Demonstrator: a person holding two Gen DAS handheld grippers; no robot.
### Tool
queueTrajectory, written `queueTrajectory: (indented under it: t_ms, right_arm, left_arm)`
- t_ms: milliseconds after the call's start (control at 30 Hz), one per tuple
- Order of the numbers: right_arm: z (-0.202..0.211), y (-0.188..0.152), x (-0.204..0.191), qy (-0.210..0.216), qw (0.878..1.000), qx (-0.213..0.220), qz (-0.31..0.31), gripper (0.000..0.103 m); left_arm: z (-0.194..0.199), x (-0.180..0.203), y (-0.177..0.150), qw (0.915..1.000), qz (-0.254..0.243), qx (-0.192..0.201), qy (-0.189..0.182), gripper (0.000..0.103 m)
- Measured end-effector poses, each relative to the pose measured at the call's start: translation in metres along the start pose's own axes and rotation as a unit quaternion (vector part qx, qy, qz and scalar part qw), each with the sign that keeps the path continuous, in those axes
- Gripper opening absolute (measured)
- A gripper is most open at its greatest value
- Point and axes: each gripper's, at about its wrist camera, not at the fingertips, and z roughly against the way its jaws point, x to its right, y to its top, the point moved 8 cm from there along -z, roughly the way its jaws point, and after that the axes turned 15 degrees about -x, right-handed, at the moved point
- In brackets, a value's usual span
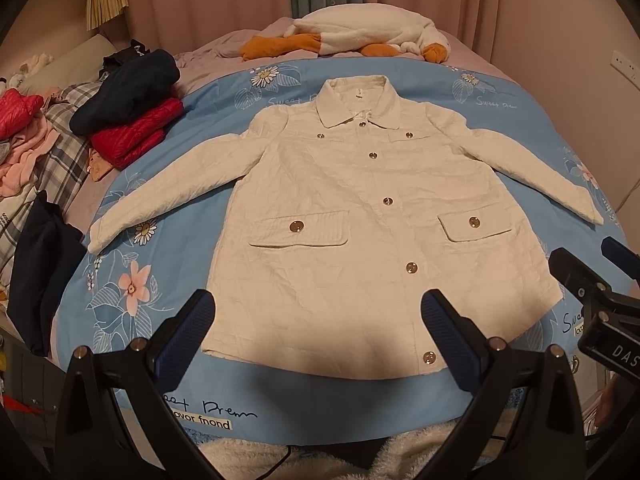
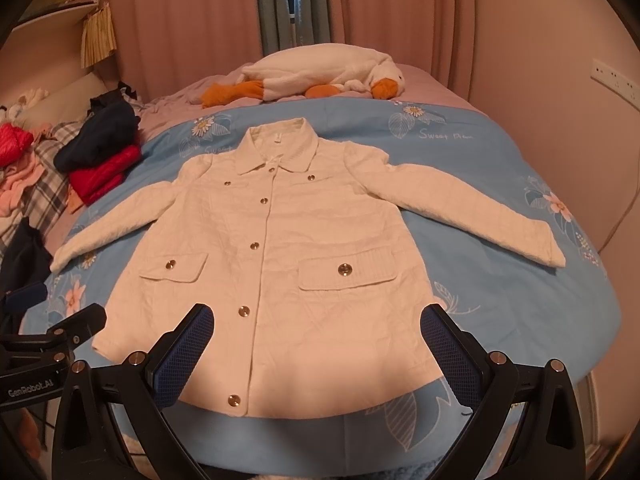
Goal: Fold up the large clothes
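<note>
A: Where's your jacket [image 1: 344,216] rn?

B: Flat on the blue quilt [image 1: 248,384], front up, buttoned, collar at the far end, hem nearest you. Both sleeves are spread out to the sides and angled down. Looks laid out that way so you get clean fold lines; no fold made yet, I'd say.

A: And your grippers?

B: Left gripper [image 1: 318,344] is wide apart, nothing between the pads, hanging over the hem w/o touching the cloth as far as I can tell. Right gripper [image 2: 318,354] same: released, empty, over the hem on its side. You hold them side by side at the near edge, prob bc that gives each one its own half of the jacket.

A: What's the rest of the stuff?

B: Folded pile [image 1: 132,124], navy on red, sits on the left edge of the quilt, just beyond the left sleeve. Reads as the done stack, kept off the work area. Plush goose [image 2: 320,72] lies across the far end, well apart from the collar, so not in your way.

A: Next?

B: My guess: take a sleeve cuff first and bring it across the chest. The fabric looks quilted and a bit stiff, so it should hold a crease ok.
</note>
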Motion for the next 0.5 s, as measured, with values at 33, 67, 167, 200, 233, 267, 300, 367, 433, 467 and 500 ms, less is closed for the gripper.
queueTrajectory:
  t_ms: [33, 67, 167, 200, 233, 267, 300, 367, 433, 467, 500]
  right_arm:
    - [-0.0002, -0.0003, 0.0002, 0.0, 1.0, 0.0, 0.0, 0.102]
    - [-0.0005, -0.0005, 0.0004, 0.001, 1.0, 0.0, 0.001, 0.102]
    - [0.0005, -0.0005, -0.0001, 0.001, 1.0, -0.001, 0.001, 0.102]
    - [0.0008, -0.0013, 0.0003, 0.001, 1.0, -0.001, 0.001, 0.102]
    - [0.0011, -0.0019, 0.0005, 0.001, 1.0, -0.001, 0.002, 0.102]
    - [0.0011, -0.0018, 0.0001, 0.0, 1.0, -0.001, 0.002, 0.102]
    - [0.001, -0.002, 0.0002, 0.0, 1.0, -0.001, 0.001, 0.102]
    - [0.0014, -0.0028, 0.0009, 0.001, 1.0, -0.001, 0.001, 0.102]
    - [0.0012, -0.0027, 0.0002, 0.0, 1.0, -0.001, 0.001, 0.102]
    - [0.001, -0.0025, -0.0003, 0.0, 1.0, -0.001, 0.001, 0.102]
    - [0.0009, -0.0026, -0.0003, 0.0, 1.0, -0.002, 0.001, 0.102]
  left_arm:
    - [-0.0001, 0.0001, -0.0003, 1.0, 0.0, -0.001, -0.001, 0.103]
    - [-0.0007, -0.0003, -0.0006, 1.0, -0.001, -0.001, -0.001, 0.103]
    - [-0.001, -0.0016, -0.0005, 1.0, 0.0, -0.002, -0.001, 0.103]
    - [-0.0012, -0.0012, -0.0004, 1.0, 0.0, -0.001, -0.002, 0.103]
    - [-0.0013, -0.0012, -0.0004, 1.0, 0.0, -0.002, -0.002, 0.103]
    - [-0.0015, -0.0012, -0.0006, 1.0, 0.0, -0.002, -0.001, 0.103]
    - [-0.0019, -0.0013, -0.0009, 1.0, 0.0, -0.003, -0.001, 0.103]
    - [-0.0029, -0.0018, -0.0013, 1.0, 0.0, -0.004, 0.0, 0.103]
    - [-0.0034, -0.0026, -0.0015, 1.0, 0.001, -0.004, -0.001, 0.103]
    - [-0.0034, -0.0027, -0.0016, 1.0, 0.001, -0.004, 0.0, 0.103]
    - [-0.0033, -0.0028, -0.0015, 1.0, 0.001, -0.004, 0.0, 0.103]
